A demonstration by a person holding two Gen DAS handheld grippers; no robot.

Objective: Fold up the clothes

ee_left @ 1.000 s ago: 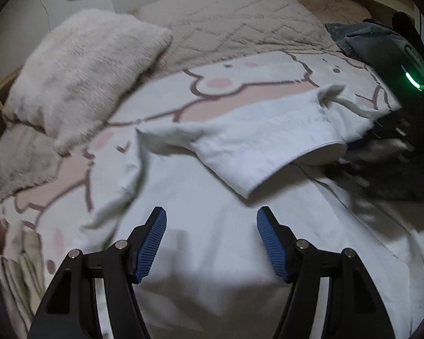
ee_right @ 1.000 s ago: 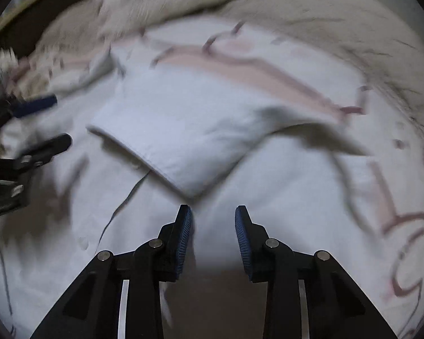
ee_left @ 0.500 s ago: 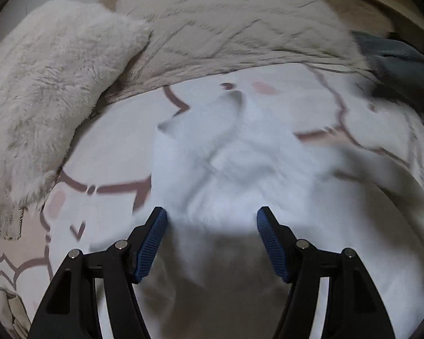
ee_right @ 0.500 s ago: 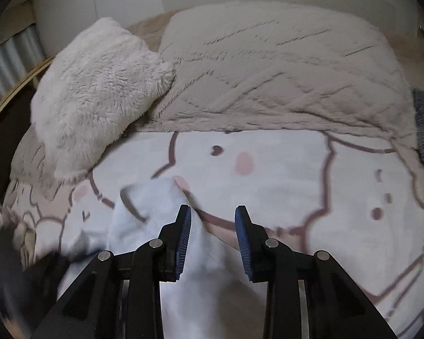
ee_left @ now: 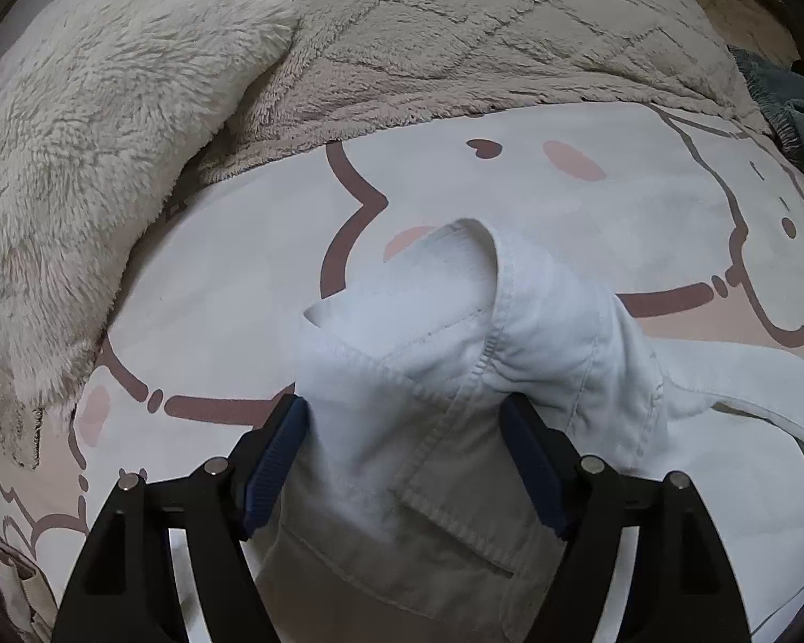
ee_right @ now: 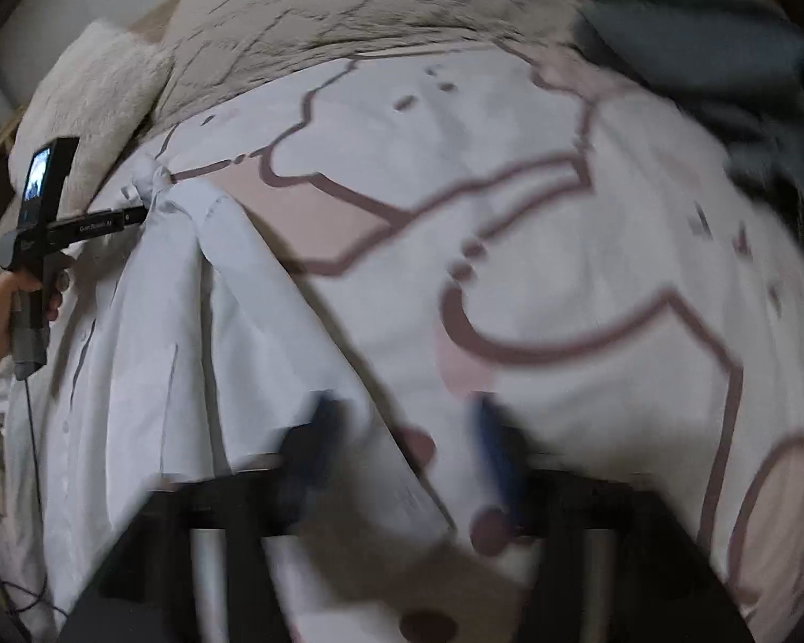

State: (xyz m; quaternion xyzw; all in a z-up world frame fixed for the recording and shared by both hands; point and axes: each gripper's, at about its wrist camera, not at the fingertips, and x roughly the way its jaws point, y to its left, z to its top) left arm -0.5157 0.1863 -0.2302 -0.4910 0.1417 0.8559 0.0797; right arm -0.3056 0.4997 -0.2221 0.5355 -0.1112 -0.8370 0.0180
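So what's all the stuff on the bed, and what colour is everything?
White cotton shirt: one, white, crumpled on the bed in the middle, one end bunched between the left fingers.
Cartoon-print bed sheet: one, white with pink and brown outlines, under the shirt.
Fluffy cream pillow: one, cream, far left.
Beige knitted blanket: one, beige, across the head of the bed.
Grey-blue cloth: one heap, dark grey-blue, right edge.
Left gripper: one, black with blue pads, around the shirt; the right wrist view shows it pinching the fabric.
Right gripper: one, black, blurred, at the shirt's edge.
Hand: one, holding the left gripper's handle.
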